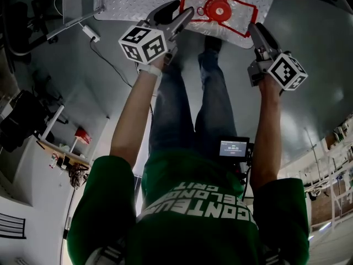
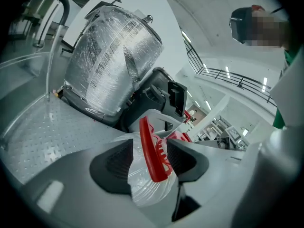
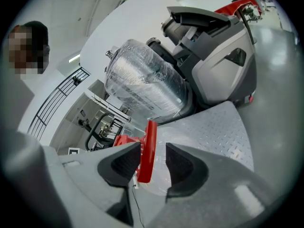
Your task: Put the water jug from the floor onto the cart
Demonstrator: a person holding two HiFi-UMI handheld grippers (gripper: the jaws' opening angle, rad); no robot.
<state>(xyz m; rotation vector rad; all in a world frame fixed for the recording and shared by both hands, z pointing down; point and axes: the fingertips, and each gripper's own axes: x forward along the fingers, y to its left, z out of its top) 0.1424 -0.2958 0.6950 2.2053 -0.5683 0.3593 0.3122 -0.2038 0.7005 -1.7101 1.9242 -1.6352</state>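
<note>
Down at the cart, L gripper (image 2: pixel 149 155) stands wide open, w/ the jug's red handle (image 2: pixel 151 148) btw its pads, not squeezed. R gripper (image 3: pixel 153 156) is the same: jaws apart, handle's red bar nearer one pad, clear gap at the other. Neither has hold of anything. Jug (image 1: pixel 218 10) sits on the cart's checker-plate deck (image 1: pixel 138 1), red cap up, just ahead of the person's feet, a gripper at each side of it. Past the deck stands a film-wrapped tank (image 2: pixel 114 56) w/ a grey machine (image 3: pixel 223 56) right beside it
</note>
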